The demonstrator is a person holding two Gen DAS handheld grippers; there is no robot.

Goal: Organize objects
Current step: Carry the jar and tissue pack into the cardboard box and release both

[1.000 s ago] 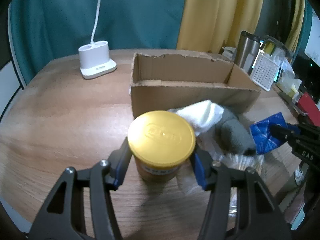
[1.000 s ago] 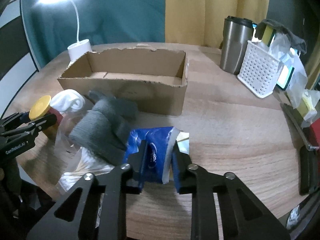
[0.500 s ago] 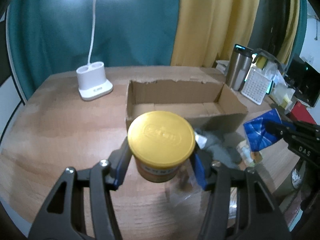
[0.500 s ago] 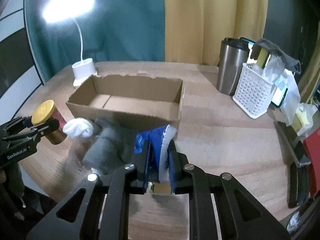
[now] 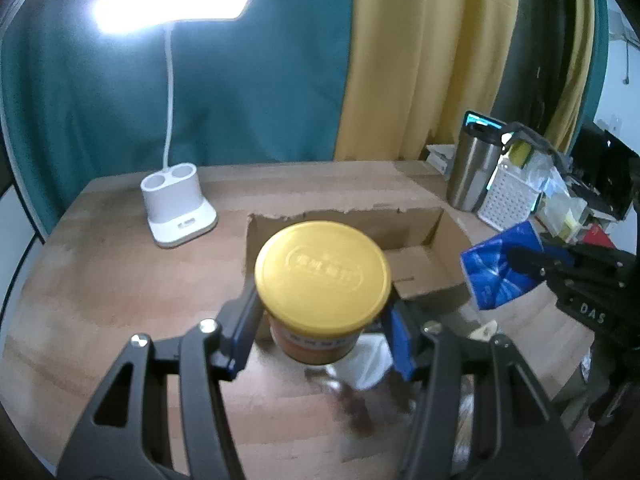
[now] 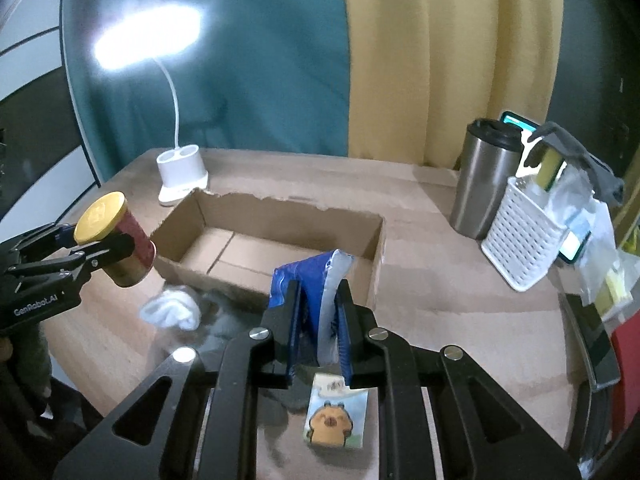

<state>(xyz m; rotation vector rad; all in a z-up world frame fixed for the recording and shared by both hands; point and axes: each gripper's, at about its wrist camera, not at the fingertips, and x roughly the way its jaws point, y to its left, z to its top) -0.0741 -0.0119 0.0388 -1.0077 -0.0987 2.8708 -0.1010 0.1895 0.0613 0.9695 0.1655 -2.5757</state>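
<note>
My left gripper [image 5: 322, 322] is shut on a can with a yellow lid [image 5: 323, 268], held in the air in front of the open cardboard box [image 5: 420, 258]. In the right wrist view the same can [image 6: 116, 238] hangs left of the box [image 6: 280, 240]. My right gripper [image 6: 319, 322] is shut on a blue packet [image 6: 312, 280], lifted above the table near the box's front wall; the packet [image 5: 500, 268] also shows at the right of the left wrist view. A white sock [image 6: 172, 310] and a grey cloth [image 6: 228, 322] lie on the table below.
A white desk lamp [image 5: 178, 212] stands at the back left, lit. A steel tumbler [image 6: 484, 184] and a white perforated basket [image 6: 520, 236] sit at the back right. A small card with a cartoon animal [image 6: 334, 416] lies under my right gripper. Clutter lines the right table edge.
Both grippers have risen with their loads: the can and the blue packet left the table, and the box and items on the table now look lower and farther away.
</note>
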